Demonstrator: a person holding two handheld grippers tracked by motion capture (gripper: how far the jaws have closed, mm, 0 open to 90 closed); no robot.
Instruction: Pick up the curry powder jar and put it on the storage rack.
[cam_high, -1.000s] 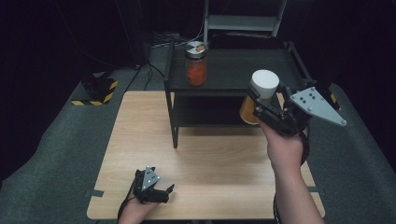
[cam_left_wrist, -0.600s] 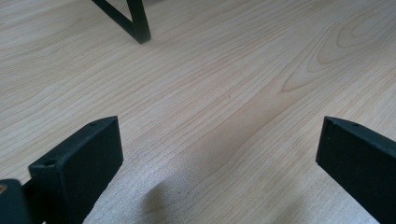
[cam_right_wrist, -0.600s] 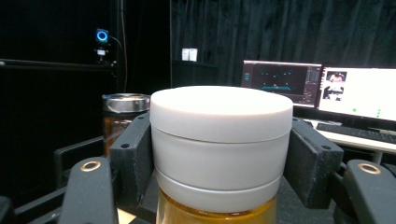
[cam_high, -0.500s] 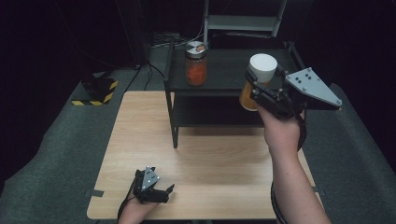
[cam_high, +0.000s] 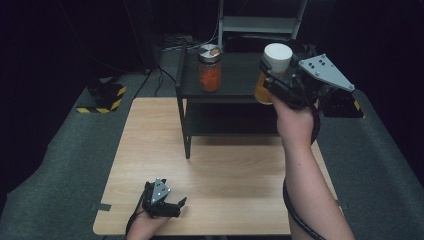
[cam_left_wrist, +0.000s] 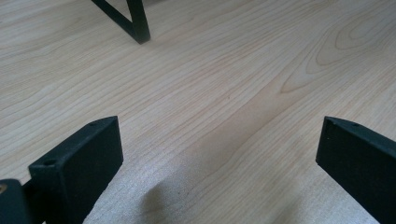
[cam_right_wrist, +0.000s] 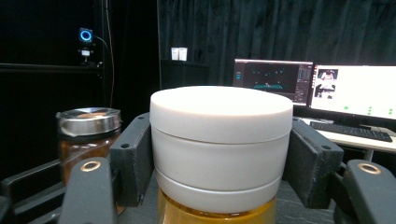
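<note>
— Any writing you can read, on the white-lidded jar (cam_right_wrist: 219, 140) or the far monitors (cam_right_wrist: 317, 88)?
— None; the jar is unlabelled and the screens are too small to read.

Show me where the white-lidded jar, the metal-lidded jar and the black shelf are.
white-lidded jar (cam_right_wrist: 219, 140): right gripper view, side of its white lid.
metal-lidded jar (cam_high: 210, 75): high view, its orange glass body.
black shelf (cam_high: 235, 87): high view, bare top board.

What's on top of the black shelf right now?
A metal-lidded jar with orange contents stands on the black shelf. The right gripper holds a white-lidded jar over it; whether its base touches down is hidden.
</note>
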